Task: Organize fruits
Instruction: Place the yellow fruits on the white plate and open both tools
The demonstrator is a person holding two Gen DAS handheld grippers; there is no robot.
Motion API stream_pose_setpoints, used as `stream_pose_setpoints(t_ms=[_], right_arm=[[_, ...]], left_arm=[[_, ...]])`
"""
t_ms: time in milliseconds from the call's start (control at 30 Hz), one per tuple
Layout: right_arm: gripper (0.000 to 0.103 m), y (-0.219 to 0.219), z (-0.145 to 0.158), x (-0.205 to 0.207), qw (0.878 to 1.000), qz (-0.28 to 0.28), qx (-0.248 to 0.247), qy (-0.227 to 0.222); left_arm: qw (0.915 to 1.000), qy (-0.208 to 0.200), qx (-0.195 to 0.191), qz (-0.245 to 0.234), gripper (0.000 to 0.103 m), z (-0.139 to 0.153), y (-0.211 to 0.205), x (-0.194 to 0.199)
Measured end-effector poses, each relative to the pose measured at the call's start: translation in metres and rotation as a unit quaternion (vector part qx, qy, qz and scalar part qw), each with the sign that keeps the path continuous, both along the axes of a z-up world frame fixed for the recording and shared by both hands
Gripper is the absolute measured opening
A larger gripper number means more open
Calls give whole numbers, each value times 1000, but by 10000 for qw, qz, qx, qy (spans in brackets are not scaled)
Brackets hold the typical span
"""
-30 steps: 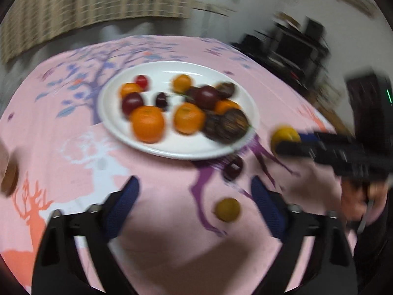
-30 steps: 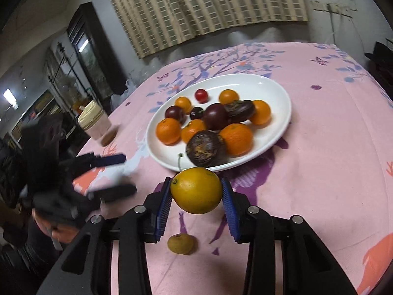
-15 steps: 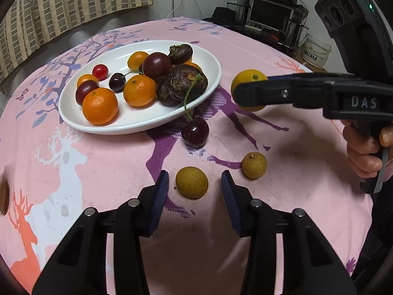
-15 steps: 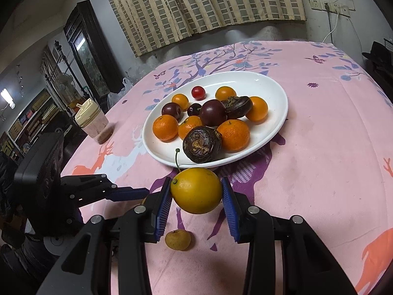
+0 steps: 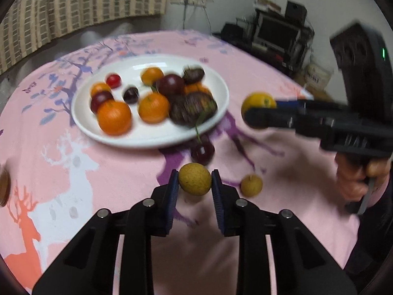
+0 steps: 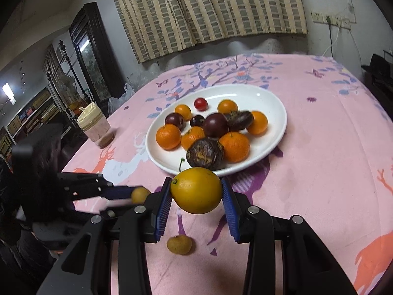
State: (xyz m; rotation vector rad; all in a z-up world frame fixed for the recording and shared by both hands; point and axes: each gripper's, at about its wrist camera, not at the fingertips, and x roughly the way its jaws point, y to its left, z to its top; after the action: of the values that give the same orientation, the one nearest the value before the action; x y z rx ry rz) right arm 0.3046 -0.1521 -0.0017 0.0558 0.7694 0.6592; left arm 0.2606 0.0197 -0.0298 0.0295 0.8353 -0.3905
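Observation:
A white plate (image 5: 216,83) (image 6: 275,100) holds several oranges, dark plums, cherries and brown fruits. My left gripper (image 5: 194,184) is shut on a small tan longan (image 5: 194,182) and holds it above the pink cloth; it also shows in the right wrist view (image 6: 140,195). My right gripper (image 6: 196,196) is shut on a yellow lemon (image 6: 196,190), near the plate's front rim; the lemon also shows in the left wrist view (image 5: 258,101). A second longan (image 5: 251,185) (image 6: 179,244) and a dark cherry (image 5: 202,152) lie on the cloth.
A round table with a pink cloth (image 6: 331,135) printed with deer and trees. A lidded jar (image 6: 94,129) stands at the table's left edge. A cabinet, curtain and shelves lie beyond.
My left gripper has closed on the longan and lifted it off the cloth. The right gripper still holds the lemon in much the same place.

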Motion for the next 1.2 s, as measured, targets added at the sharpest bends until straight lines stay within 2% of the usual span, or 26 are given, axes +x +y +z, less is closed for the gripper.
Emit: stream_pose_setpoints(t_ms=[167,267,433,467,500,533,667,733,900,1000,1200], right_arm=[[40,12,20,28,9987,-279,-50,-433],[40,23,23,54,9966,-526,-268,-577],[41,33,12,95,9951,-734,-409,-526],[41,34,10,99,9951,-743,-437,-483],[41,34,9,100,9954,-728,-443,-438],[41,34,8,100,9958,-687,-447,-404],[44,35,12,88,9947,-659,-512,-593],[45,36,13,81,9944,-645,-538,-644],[45,31,13,64,9948,-595,-512,-648],[46,25,12,52,9946,-604,-504,-673],[50,14,-2,27,9978,-210,-577,-244]], left_arm=[[9976,-356,-228,555,27,30,15,40],[9945,-463,-115,936,27,34,19,75],[9891,-197,-254,1439,28,23,37,121],[9879,-191,-275,1513,41,23,41,123],[9871,-225,-295,1557,52,23,44,122],[9858,-354,-271,1619,68,27,45,118],[9828,-623,-208,1727,83,36,47,103],[9819,-653,-285,1753,86,36,49,93],[9807,-793,-142,1783,92,35,46,70],[9808,-788,-198,1772,96,29,47,56],[9808,-584,-93,1858,96,15,48,37]])
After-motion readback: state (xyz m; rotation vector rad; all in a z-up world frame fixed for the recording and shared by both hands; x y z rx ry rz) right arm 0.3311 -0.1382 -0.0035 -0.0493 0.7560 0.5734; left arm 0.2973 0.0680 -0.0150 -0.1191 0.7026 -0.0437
